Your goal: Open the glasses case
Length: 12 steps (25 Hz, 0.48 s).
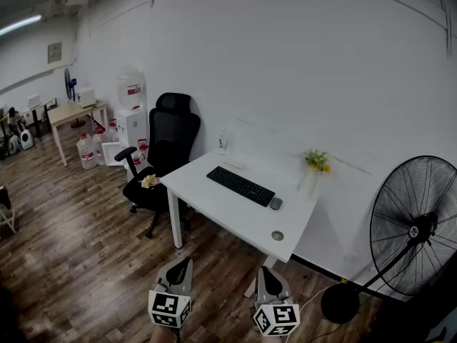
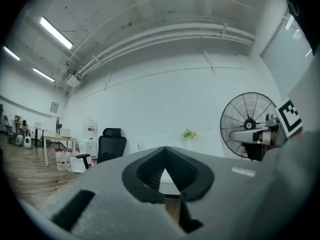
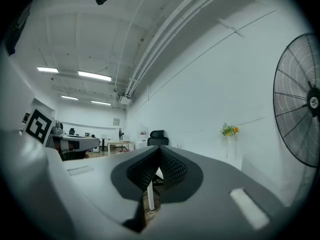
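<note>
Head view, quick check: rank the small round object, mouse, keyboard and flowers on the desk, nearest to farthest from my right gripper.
From the right gripper:
1. small round object, at the near edge of the desk.
2. mouse, mid-desk.
3. keyboard, just left of the mouse.
4. flowers, at the far back edge.

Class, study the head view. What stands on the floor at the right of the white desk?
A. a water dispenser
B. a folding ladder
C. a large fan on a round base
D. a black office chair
C: the large black fan stands right of the white desk; the office chair is at its left.
</note>
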Available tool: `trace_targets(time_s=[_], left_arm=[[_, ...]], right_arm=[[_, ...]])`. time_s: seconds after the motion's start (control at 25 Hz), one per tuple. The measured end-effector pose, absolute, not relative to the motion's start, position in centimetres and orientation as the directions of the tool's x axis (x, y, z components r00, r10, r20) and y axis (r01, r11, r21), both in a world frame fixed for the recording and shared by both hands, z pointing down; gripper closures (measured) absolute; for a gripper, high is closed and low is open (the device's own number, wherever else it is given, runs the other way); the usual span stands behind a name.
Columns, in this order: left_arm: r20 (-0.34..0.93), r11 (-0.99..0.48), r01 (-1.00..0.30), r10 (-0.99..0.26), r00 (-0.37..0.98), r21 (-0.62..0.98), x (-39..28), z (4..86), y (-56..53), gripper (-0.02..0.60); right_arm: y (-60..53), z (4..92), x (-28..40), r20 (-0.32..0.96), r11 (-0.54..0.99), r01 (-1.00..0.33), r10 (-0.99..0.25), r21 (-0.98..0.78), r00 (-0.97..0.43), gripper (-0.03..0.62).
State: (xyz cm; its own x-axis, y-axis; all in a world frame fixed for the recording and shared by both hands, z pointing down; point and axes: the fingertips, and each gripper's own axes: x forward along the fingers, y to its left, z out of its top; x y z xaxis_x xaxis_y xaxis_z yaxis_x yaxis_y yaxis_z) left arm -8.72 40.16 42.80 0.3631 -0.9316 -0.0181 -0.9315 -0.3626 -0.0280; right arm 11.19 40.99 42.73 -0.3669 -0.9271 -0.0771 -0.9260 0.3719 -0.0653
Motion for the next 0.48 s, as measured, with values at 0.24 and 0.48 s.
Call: trace_targets(time_s=[0.24,0.48], left_arm=[[-0.014,-0.368,-0.929,-0.929,0.369,-0.030,-8.46,42.76,40.14,0.577],[-0.010,-0.371,-0.928,-0.928,0.372,-0.027,-8.23,43.13,40.17,0.577]], right_arm=[[41.01,42.48,11.20,-0.080,0.374,-0.925,-0.926,-0.067,-0.369,0.588],[41.12,42.60,11.29,-0.083,0.371,-0.926,-0.927,-0.067,-0.366,0.588]])
